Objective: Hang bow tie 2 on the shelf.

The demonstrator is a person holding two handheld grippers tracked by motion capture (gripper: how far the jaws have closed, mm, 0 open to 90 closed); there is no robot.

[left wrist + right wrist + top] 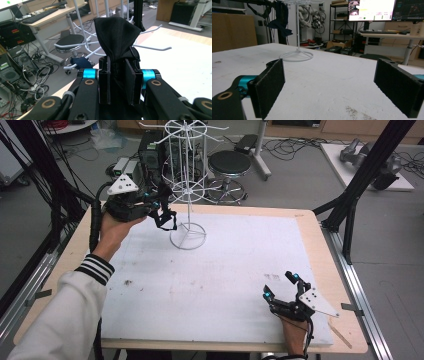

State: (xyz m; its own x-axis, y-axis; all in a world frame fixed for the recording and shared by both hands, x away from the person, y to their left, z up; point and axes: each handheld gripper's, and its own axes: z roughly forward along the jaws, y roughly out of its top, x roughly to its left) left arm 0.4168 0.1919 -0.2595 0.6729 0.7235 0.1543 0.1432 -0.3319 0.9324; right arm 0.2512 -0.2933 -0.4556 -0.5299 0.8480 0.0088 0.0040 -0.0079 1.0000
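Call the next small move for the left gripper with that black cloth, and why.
Probably ease the left gripper forward to the nearest white hook of the wire rack. Its jaws are shut on the black cloth, held up beside the rack but not yet on a hook. The right gripper rests open on the table.

Black cloth [117,37], white wire rack [187,185], white mat [215,280], black-and-white striped cuff [95,268].

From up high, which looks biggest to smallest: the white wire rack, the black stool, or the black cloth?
1. White wire rack
2. Black stool, though it stands farther off
3. Black cloth, pinched in the left gripper
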